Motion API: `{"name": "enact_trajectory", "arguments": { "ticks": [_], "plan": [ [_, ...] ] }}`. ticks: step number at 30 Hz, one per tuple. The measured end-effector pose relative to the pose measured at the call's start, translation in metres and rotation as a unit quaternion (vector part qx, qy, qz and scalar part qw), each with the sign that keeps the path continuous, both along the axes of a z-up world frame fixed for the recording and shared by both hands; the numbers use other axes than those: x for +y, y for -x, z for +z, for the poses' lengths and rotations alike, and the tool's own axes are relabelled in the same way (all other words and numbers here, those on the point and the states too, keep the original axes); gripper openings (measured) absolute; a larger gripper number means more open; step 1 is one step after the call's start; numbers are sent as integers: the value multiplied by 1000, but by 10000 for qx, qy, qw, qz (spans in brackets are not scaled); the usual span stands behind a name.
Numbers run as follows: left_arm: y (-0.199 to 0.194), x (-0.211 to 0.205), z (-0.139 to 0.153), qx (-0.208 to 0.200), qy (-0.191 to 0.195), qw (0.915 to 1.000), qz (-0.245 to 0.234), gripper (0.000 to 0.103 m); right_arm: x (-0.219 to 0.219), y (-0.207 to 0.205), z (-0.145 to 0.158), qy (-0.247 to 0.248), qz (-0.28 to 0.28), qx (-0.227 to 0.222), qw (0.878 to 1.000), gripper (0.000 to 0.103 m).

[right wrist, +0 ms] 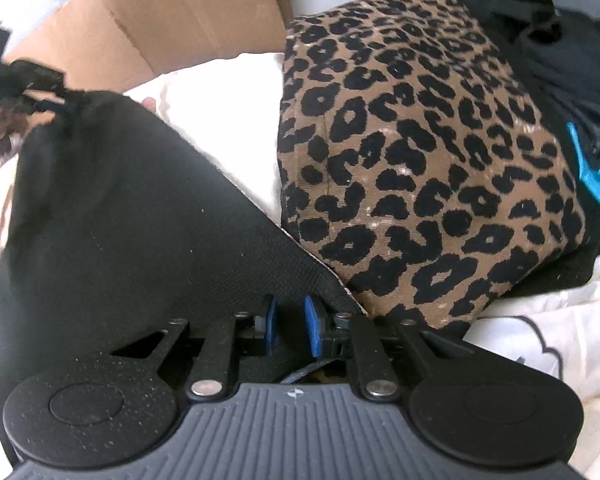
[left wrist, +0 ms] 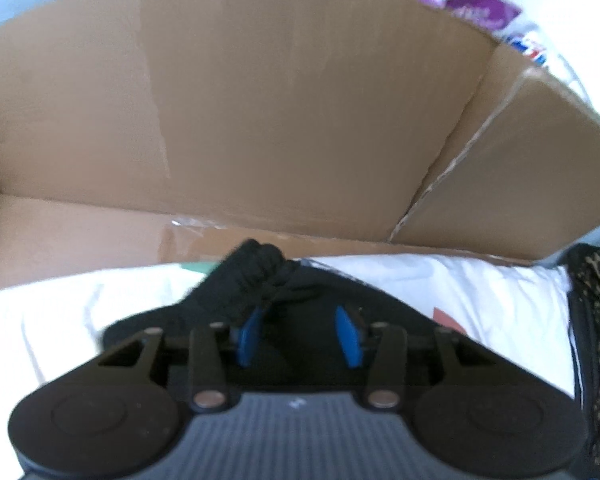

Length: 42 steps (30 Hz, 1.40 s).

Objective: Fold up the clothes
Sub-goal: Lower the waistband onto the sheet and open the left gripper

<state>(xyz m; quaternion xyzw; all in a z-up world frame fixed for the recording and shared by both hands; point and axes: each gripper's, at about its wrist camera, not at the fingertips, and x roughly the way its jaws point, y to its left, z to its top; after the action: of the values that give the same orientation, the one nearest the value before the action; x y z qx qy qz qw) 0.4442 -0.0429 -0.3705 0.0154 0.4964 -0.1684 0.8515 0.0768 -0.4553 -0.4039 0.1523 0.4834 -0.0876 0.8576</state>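
A black garment [right wrist: 100, 220] lies over white bedding [right wrist: 228, 100] and rises to a peak at the upper left of the right wrist view. The blurred fingers [right wrist: 32, 76] of my left gripper meet it there. In the left wrist view my left gripper [left wrist: 298, 332] stands open. Its blue pads are wide apart, and the black garment [left wrist: 256, 268] is bunched just ahead of the left one. My right gripper [right wrist: 291, 330] is nearly closed at the garment's near edge, with black cloth filling the narrow gap.
A folded leopard-print garment [right wrist: 420, 160] lies just right of the black one. Dark clothes and a turquoise piece [right wrist: 596, 168] are piled beyond it. An open cardboard box [left wrist: 300, 100] stands past the bedding [left wrist: 460, 292]. A purple packet [left wrist: 476, 8] shows behind the box.
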Motion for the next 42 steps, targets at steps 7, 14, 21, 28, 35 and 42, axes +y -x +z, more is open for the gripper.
{"name": "enact_trajectory", "arguments": {
  "ticks": [7,14,21,28,35,42],
  "plan": [
    [36,44,27,40,-31,10000,22,55,4,2,6,67,-185,-60,9998,25],
    [70,79,37,-192,514,9984,-133,65,19,-4,14,65,74,-231,9997,39],
    [75,93,15,-241,677,9969,326,65,25,-8,24,273,244,-290,9989,39],
    [82,93,-9,-201,613,9974,309,65,33,-11,26,211,376,-336,9985,44],
    [80,90,-42,90,219,9992,313,65,41,-10,15,174,501,-144,9985,44],
    [74,110,-48,187,341,9969,688,65,40,-6,6,309,480,56,9984,44]
  ]
}}
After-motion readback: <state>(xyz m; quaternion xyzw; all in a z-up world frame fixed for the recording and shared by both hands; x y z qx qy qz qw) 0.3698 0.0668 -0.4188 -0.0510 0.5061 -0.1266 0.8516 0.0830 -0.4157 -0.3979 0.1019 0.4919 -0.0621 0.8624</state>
